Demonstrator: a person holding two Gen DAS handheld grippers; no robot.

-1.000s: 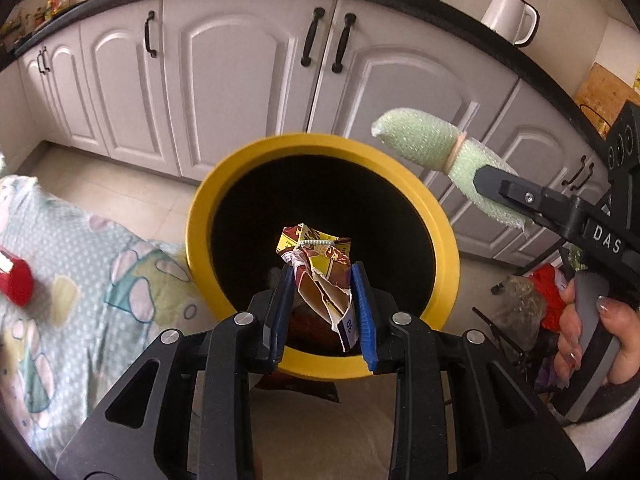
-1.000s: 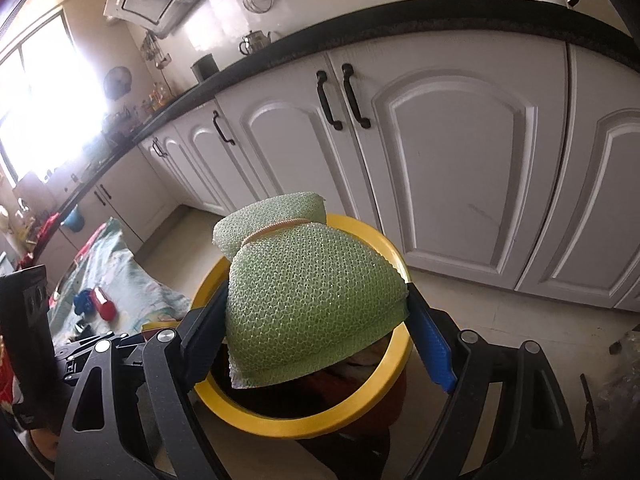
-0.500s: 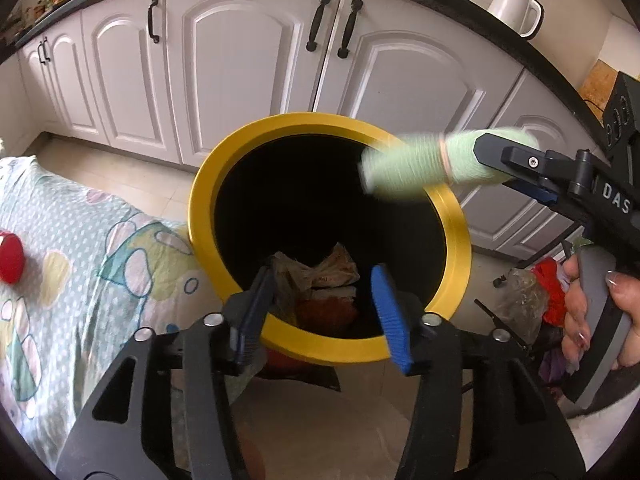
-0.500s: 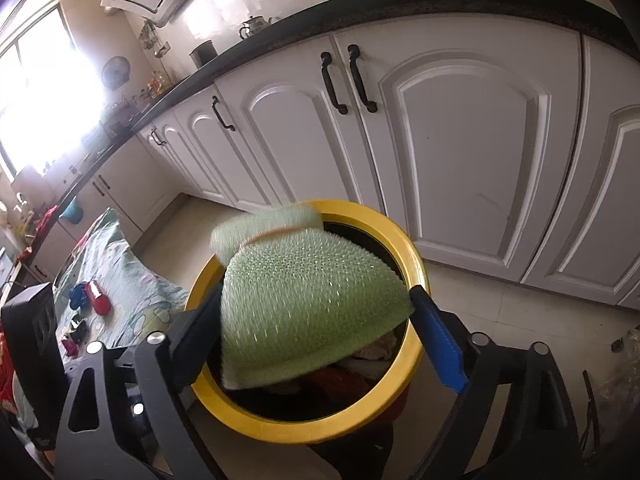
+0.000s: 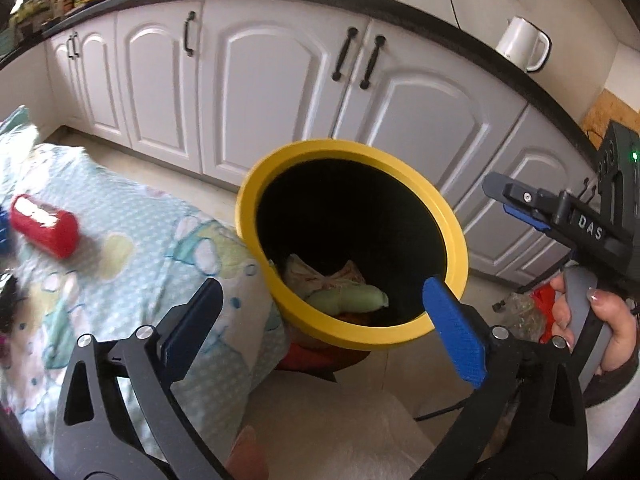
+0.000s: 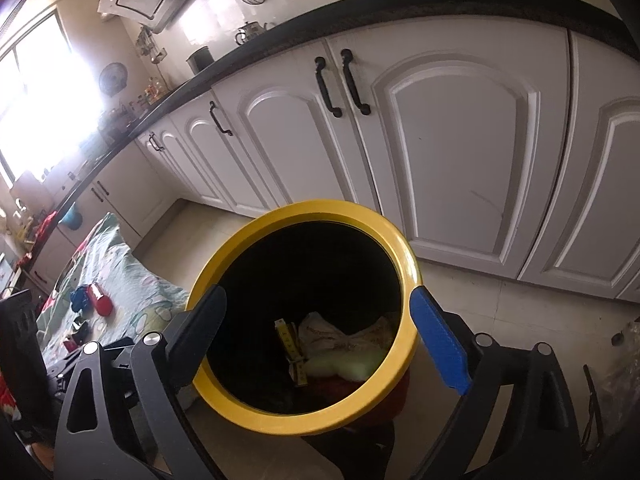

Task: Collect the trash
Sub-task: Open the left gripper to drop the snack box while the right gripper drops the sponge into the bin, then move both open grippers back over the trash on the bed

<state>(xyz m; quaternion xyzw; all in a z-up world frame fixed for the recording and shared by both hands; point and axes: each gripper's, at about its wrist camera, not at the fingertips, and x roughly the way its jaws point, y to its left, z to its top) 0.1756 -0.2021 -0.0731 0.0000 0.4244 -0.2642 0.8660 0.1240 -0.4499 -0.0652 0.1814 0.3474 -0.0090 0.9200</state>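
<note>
Both drops are done. The green sponge (image 5: 352,298) that your right gripper (image 6: 316,336) was carrying a second ago now lies in the bottom of the yellow-rimmed bin (image 5: 454,224), on top of the crumpled paper (image 5: 320,276). The yellow wrapper (image 6: 292,350) your left gripper (image 5: 326,322) was pinching a second ago is in there too; the right wrist view shows it standing on edge against the sponge's left side.

Left jaws are opening, nothing between them. Right jaws are spread wide and empty, hovering over the bin mouth.

What that means: two pieces are collected, both tools are free, and the bin is far from full. My read is you go back to the patterned cloth (image 5: 132,256) left of the bin for the next piece. The red cylinder (image 5: 42,226) lies there, well apart from the bin, with a blue item (image 6: 80,298) just beside it in the right wrist view. Whether those count as trash I can't tell.

Readable text: "DAS" in white on the side of the right gripper's body, seen from the left wrist. The red cylinder has a white band, too blurred to read. The wrapper's print is too small to read.
</note>
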